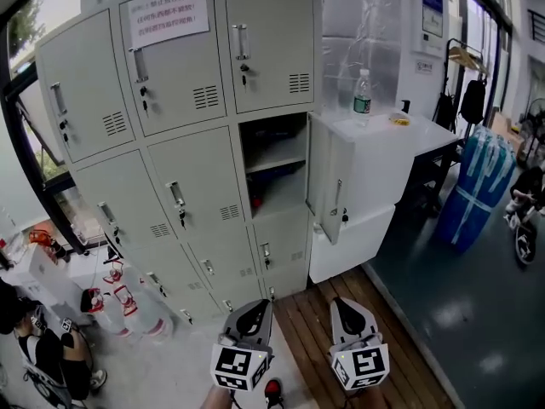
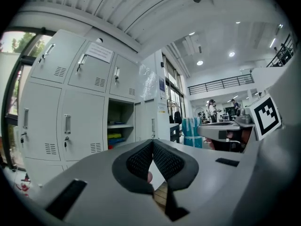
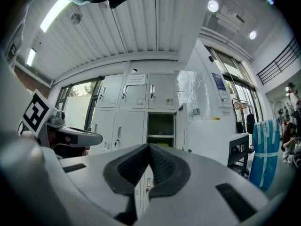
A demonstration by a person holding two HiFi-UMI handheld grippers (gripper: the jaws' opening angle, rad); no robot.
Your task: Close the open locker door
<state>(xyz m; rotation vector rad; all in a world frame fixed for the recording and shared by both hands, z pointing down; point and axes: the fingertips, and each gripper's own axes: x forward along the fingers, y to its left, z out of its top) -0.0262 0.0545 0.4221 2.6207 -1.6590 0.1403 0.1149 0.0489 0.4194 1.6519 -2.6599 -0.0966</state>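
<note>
Stance before a grey locker bank (image 1: 170, 143). Open locker door (image 1: 330, 177) — middle row, rightmost column — stands swung out on its right-hand hinge, handle showing, baring a shelved compartment (image 1: 274, 164). Left gripper (image 1: 254, 309) and right gripper (image 1: 345, 307) are held low, well apart from the door, each with jaws pressed together on nothing — probably because pushing a door's face needs no grasp. Closing is not yet begun; the right gripper lies nearer the door.
</note>
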